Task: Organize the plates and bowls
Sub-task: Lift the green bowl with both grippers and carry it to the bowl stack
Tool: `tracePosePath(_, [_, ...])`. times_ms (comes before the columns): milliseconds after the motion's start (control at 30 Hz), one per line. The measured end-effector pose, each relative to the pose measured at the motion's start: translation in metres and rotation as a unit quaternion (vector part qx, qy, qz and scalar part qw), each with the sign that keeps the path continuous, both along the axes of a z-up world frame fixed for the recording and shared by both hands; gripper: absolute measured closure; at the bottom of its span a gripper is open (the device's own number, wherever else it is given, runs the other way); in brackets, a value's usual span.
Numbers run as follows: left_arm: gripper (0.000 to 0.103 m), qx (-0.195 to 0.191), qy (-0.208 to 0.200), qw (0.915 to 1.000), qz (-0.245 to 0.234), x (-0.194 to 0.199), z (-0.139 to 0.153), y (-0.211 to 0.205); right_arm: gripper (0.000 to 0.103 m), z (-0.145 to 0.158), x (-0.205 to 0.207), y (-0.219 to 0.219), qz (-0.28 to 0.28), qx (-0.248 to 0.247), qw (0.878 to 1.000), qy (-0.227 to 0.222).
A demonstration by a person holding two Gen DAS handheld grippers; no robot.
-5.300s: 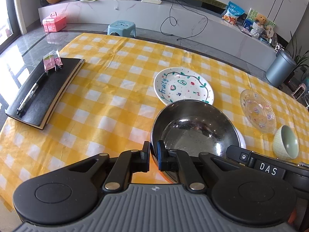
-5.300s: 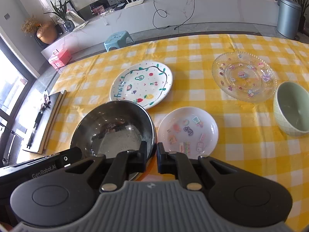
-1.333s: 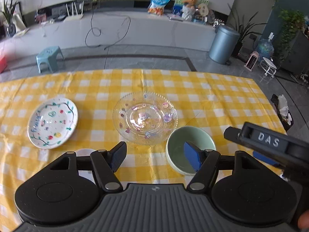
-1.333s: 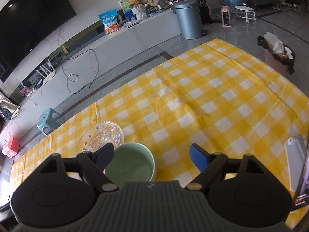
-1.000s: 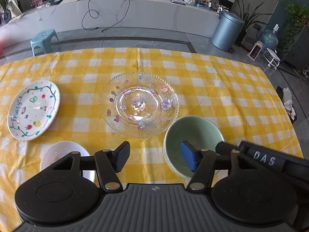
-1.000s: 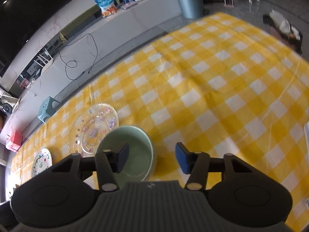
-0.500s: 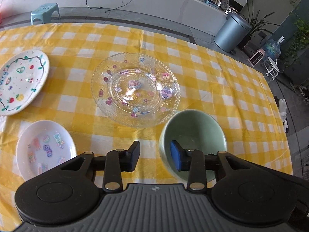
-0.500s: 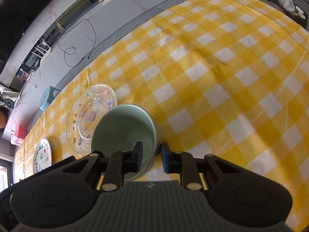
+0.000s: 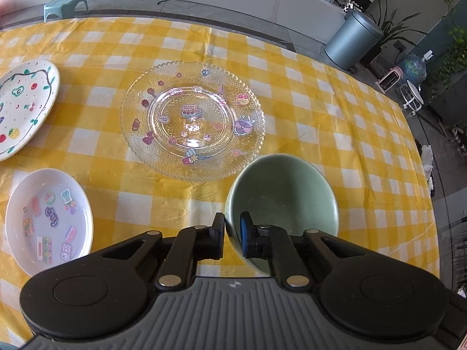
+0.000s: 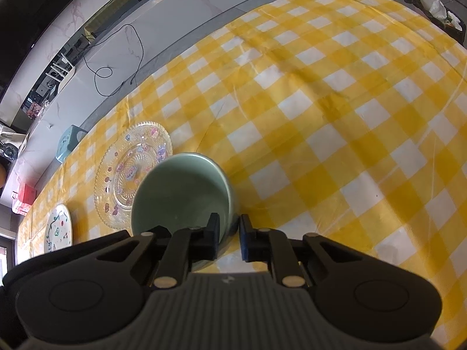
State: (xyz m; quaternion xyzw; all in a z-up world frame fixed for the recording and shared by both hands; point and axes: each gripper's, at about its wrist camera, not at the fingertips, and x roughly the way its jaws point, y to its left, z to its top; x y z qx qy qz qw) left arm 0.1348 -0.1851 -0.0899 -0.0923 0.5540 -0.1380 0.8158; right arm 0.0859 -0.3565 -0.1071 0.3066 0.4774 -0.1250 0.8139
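Observation:
A pale green bowl (image 9: 284, 192) sits on the yellow checked tablecloth. My left gripper (image 9: 232, 227) is shut on its near left rim, one finger inside and one outside. My right gripper (image 10: 229, 229) is shut on the bowl's (image 10: 181, 192) right rim the same way. A clear glass plate with stickers (image 9: 192, 119) lies just behind the bowl, also in the right wrist view (image 10: 131, 169). A small white sticker plate (image 9: 48, 218) lies at the left. A white painted fruit plate (image 9: 23, 105) lies at the far left, also in the right wrist view (image 10: 58, 229).
The checked cloth (image 10: 335, 122) stretches bare to the right of the bowl as far as the table's edge. Beyond the table stand a grey bin (image 9: 353, 40), a blue stool (image 9: 65, 1) and a long white counter (image 10: 163, 17).
Both grippers have dropped onto the green bowl and closed on opposite sides of its rim. Half a second ago the jaws still stood apart around the rim.

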Motion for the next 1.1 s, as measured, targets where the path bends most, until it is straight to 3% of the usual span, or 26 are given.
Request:
tracePosePath(533, [0.092,0.02,0.003,0.9997,0.011,-0.021,0.017,0.013,0.093,0.012,-0.012,0.01,0.024,0.003,1.0,0.001])
tracePosePath(1100, [0.095,0.019,-0.062,0.9974,0.033,-0.097,0.099,0.08,0.092,0.075,-0.095,0.068,0.061,0.013,0.995,-0.073])
